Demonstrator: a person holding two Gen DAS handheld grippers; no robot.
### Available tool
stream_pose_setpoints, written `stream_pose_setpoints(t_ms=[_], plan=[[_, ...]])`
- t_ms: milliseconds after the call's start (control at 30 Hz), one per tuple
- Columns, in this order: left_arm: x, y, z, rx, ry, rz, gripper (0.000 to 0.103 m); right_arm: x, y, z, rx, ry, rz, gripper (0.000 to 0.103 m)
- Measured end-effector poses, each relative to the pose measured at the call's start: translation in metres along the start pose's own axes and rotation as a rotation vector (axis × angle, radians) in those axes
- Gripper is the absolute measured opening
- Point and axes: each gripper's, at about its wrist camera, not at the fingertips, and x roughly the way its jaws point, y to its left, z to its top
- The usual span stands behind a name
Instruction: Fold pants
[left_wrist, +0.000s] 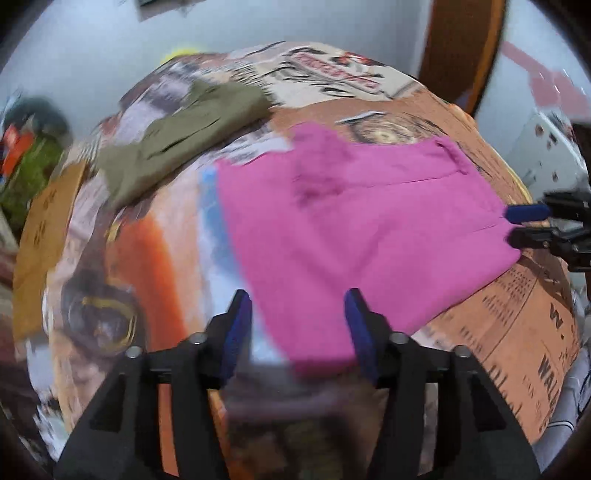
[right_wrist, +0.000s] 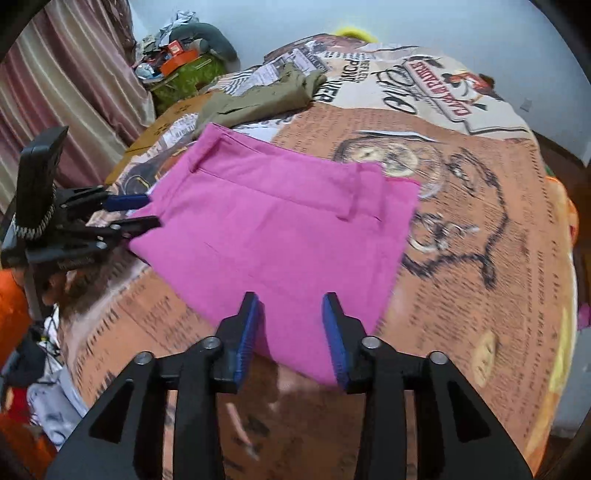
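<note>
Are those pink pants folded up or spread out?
Folded: the pink pants lie as a compact, layered rectangle, no legs stretched out.

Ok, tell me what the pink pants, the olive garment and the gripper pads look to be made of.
Pink pants: woven cloth, matte, lying flat with crisp seams; likely cotton or a blend.
Olive garment: a similar matte fabric, rumpled with soft creases.
Pads on the right gripper: blue, ribbed, probably rubber or soft plastic, on black hard plastic fingers.

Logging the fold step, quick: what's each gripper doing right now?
Left gripper: open, holding nothing; pink pants lie under its jaws.
Right gripper: open, holding nothing, above the same pants.
</note>
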Motion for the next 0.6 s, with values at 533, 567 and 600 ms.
stream_pose_setpoints(t_ms=[533,567,600], plan=[[-0.018,0.032,-0.013,-0.076,0.014,0.121,0.057,-0.034,-0.026,-0.011,0.133,-0.060,-0.027,0.047],[-0.022,0.032,-0.009,-0.080,-0.007,0.115,0.057,-0.038,-0.026,-0.007,0.136,-0.080,-0.030,0.047],[-0.025,0.032,-0.005,-0.085,-0.018,0.108,0.057,-0.041,-0.027,-0.005,0.137,-0.090,-0.029,0.047]])
